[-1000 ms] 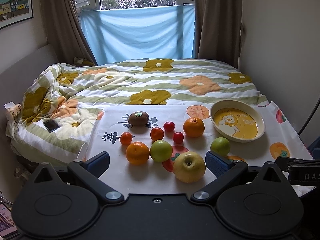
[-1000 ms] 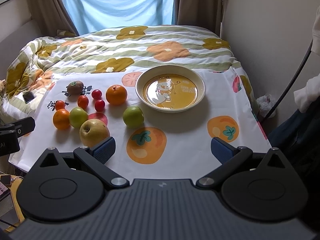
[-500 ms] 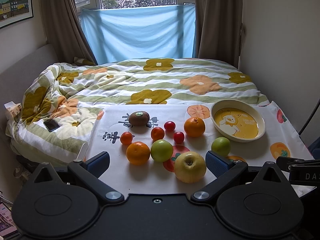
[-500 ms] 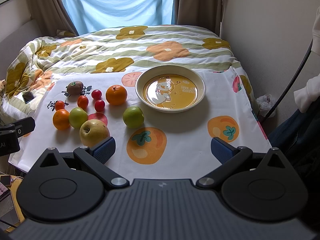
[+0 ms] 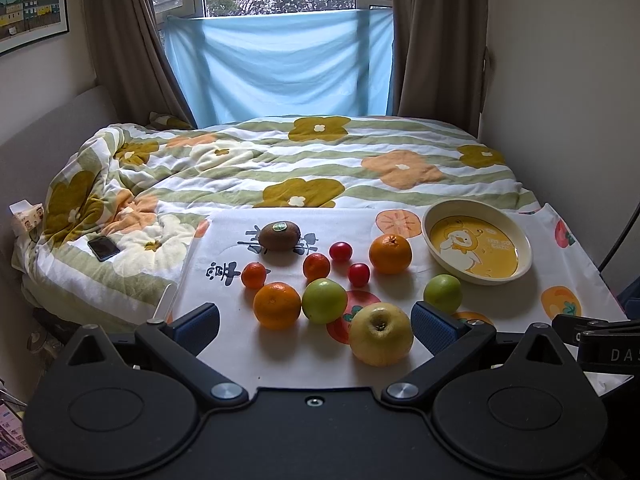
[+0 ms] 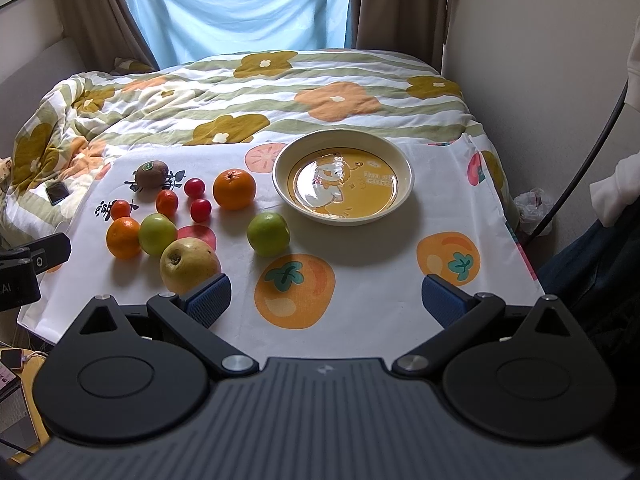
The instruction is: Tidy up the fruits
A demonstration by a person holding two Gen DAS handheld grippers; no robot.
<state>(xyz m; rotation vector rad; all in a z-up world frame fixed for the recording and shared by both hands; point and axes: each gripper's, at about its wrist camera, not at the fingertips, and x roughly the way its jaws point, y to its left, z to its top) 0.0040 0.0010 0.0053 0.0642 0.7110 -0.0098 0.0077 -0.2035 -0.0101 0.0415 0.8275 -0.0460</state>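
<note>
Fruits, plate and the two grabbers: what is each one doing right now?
Left gripper: open, holding nothing.
Right gripper: open, holding nothing.
Plate: upright, no fruit in it.
Yellow apple: on the cloth, stem dimple up.
Kiwi: lying on the cloth, sticker on top.
Green apple by the plate: on the cloth, apart from the plate.
Phone: on the quilt, screen dark.

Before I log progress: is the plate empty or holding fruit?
Empty. The plate shows only its duck print; every fruit lies outside it on the cloth.
</note>
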